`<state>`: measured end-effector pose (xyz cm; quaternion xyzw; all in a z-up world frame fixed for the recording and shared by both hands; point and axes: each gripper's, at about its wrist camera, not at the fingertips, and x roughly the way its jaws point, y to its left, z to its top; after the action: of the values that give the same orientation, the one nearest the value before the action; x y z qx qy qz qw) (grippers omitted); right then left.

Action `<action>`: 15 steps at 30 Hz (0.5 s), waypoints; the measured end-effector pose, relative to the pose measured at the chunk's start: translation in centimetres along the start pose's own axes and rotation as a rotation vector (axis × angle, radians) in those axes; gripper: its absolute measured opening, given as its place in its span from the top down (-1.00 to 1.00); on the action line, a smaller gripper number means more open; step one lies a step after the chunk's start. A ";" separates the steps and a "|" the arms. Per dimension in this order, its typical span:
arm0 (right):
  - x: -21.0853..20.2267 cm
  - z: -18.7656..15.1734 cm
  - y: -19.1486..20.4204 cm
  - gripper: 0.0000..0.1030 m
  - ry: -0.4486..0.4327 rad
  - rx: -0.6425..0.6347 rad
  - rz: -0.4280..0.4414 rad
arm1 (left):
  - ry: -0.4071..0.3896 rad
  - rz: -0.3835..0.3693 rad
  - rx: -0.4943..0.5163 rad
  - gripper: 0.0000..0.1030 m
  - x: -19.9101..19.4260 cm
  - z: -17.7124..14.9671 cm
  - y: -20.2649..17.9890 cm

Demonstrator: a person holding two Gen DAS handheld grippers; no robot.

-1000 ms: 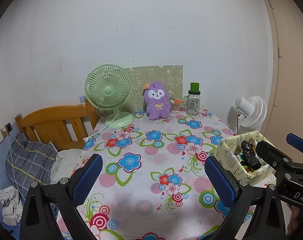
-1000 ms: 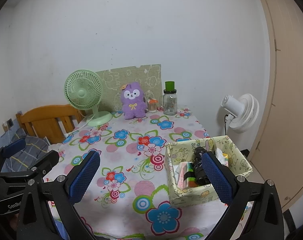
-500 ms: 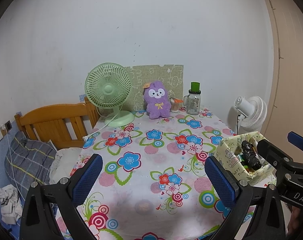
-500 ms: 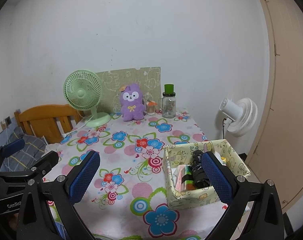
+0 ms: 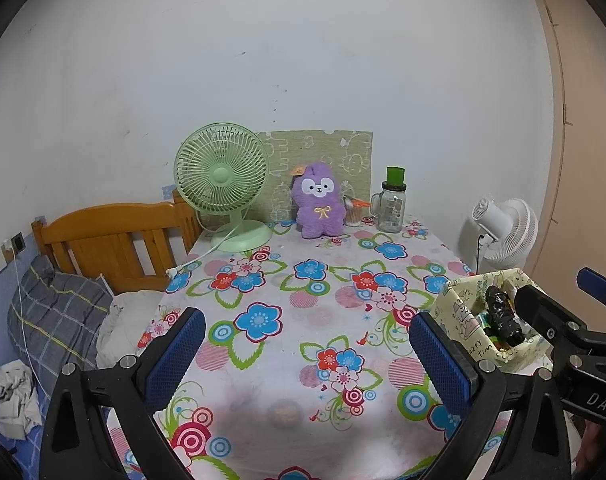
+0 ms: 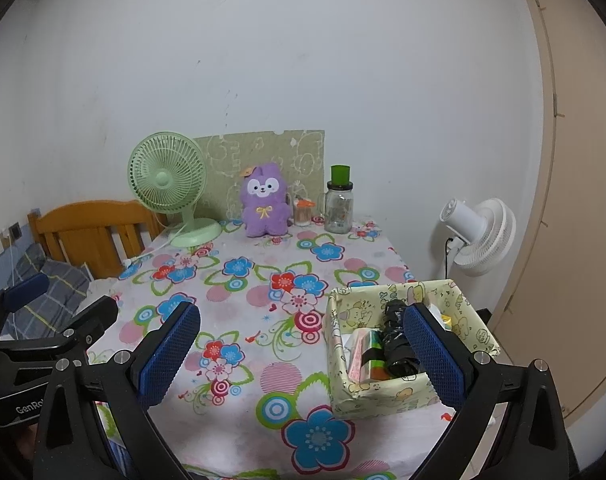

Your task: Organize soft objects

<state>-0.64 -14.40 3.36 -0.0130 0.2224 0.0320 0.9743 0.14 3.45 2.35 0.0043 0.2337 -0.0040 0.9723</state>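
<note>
Your left gripper (image 5: 303, 356) and right gripper (image 6: 299, 352) gape wide, empty | purple plush (image 6: 264, 200) upright at table's far edge | box (image 6: 407, 400) near right (view barely drifted; nothing's closer)

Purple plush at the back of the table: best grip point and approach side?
Grip the purple plush across its torso, below the face, coming straight in from the front. It sits upright facing the cameras against the green board, with the green fan and a small cup close on its sides; open jaws fit best there.
</note>
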 end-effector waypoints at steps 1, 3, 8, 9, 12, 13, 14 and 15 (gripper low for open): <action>0.1 0.0 0.0 -0.99 0.001 0.000 0.000 | 0.001 0.001 0.000 -0.99 0.0 0.0 0.0; 0.0 0.0 0.0 -1.00 -0.001 -0.001 0.001 | -0.001 0.002 0.000 -0.99 0.0 0.0 0.0; 0.2 0.0 0.0 -1.00 0.000 -0.001 0.003 | -0.006 0.009 -0.003 -0.99 -0.1 0.0 0.0; 0.2 0.0 0.0 -0.99 -0.001 -0.001 0.003 | -0.006 0.009 -0.004 -0.99 -0.1 0.0 0.0; 0.3 -0.1 0.0 -1.00 -0.004 -0.002 0.004 | -0.006 0.008 -0.004 -0.99 -0.1 0.0 0.0; 0.3 -0.1 0.0 -0.99 -0.004 -0.003 0.004 | -0.006 0.009 -0.003 -0.99 -0.1 0.0 0.0; 0.4 -0.1 0.0 -0.99 -0.005 -0.003 0.003 | -0.005 0.009 -0.003 -0.99 -0.1 0.0 0.0; 0.4 -0.1 0.0 -1.00 -0.005 -0.004 0.003 | -0.005 0.010 0.000 -0.99 -0.1 0.0 0.0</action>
<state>-0.34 -14.38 3.10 -0.0145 0.2198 0.0338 0.9749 0.04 3.42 2.37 0.0053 0.2314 0.0008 0.9729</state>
